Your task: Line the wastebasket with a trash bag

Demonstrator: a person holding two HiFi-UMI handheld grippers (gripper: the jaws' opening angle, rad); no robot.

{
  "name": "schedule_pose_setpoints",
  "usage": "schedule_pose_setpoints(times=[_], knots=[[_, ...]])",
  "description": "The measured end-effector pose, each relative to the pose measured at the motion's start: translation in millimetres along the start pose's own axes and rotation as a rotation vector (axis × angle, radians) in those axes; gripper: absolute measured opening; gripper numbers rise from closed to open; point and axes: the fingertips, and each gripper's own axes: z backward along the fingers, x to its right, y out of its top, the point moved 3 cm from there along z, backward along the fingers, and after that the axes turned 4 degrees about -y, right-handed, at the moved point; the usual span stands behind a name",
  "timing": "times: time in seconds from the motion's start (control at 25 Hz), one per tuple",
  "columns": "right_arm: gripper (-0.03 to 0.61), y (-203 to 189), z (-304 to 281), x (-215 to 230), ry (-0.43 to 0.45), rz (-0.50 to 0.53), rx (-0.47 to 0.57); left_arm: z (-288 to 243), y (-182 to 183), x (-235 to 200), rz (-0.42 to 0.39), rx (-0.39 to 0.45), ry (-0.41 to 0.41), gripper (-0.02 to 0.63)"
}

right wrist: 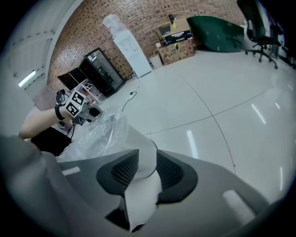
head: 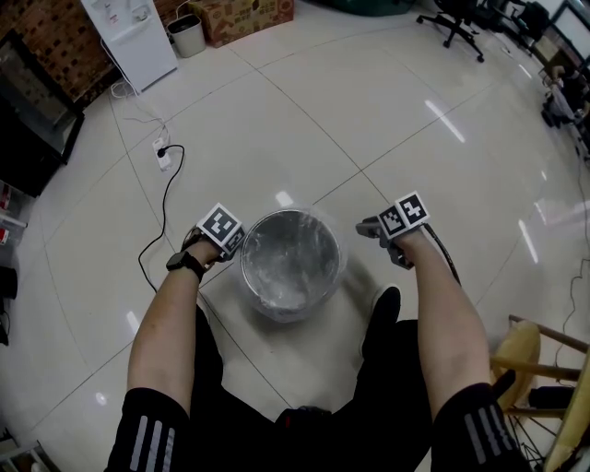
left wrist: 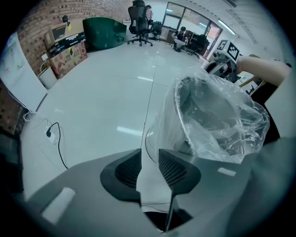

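Note:
A round white wastebasket (head: 291, 297) stands on the floor between my feet, with a clear trash bag (head: 289, 258) inside it and folded over its rim. My left gripper (head: 232, 241) hangs at the basket's left rim and my right gripper (head: 372, 230) a little off its right side. In the left gripper view the left gripper (left wrist: 150, 159) is open, with only floor in its narrow gap; the crinkled bag (left wrist: 222, 120) is beside it on the right. In the right gripper view the right gripper (right wrist: 147, 162) is open, the basket wall (right wrist: 138, 143) showing beyond the gap.
A power strip with a black cable (head: 164, 159) lies on the floor to the left. A water dispenser (head: 134, 37), a small bin (head: 187, 35) and a cardboard box (head: 244, 17) stand at the far wall. A wooden chair (head: 544, 369) is at my right, an office chair (head: 456, 18) farther off.

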Motion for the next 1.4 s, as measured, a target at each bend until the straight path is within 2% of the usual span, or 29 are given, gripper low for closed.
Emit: schedule_pose_setpoints(times=[0.12,0.2,0.32,0.48,0.64,0.8,0.92,1.0,1.04,1.28,1.4], knots=[[0.132,17,14,-17,0.045,0.013,0.068,2,-8,6,0.005,-0.032,-0.008,0.112],[0.132,18,20,-33,0.105,0.031,0.083,2,-6,6,-0.014,-0.008,0.013,0.112],[0.132,5,21,-51,0.192,0.036,0.064,4,-7,9,-0.026,0.013,0.03,0.11],[0.133,-20,9,-61,0.246,0.008,-0.003,9,-19,13,-0.011,-0.021,0.031,0.11],[0.141,-28,10,-72,0.348,-0.043,0.027,4,-19,16,-0.049,-0.002,0.033,0.11],[0.14,-26,12,-84,0.413,-0.018,0.017,2,-21,16,-0.042,-0.011,0.028,0.11],[0.12,-32,4,-83,0.381,0.017,-0.024,-2,-25,16,-0.046,-0.023,0.026,0.109],[0.021,-33,1,-77,0.345,0.037,-0.038,-2,-24,18,-0.035,-0.023,0.016,0.109],[0.008,-33,2,-73,0.328,0.043,-0.041,-2,-24,19,-0.033,-0.023,0.01,0.109],[0.008,-33,-12,-43,0.142,0.063,-0.089,-1,-37,11,-0.016,-0.06,0.014,0.11],[0.008,-37,-23,-33,0.059,0.114,-0.132,-6,-39,9,-0.016,-0.066,0.015,0.11]])
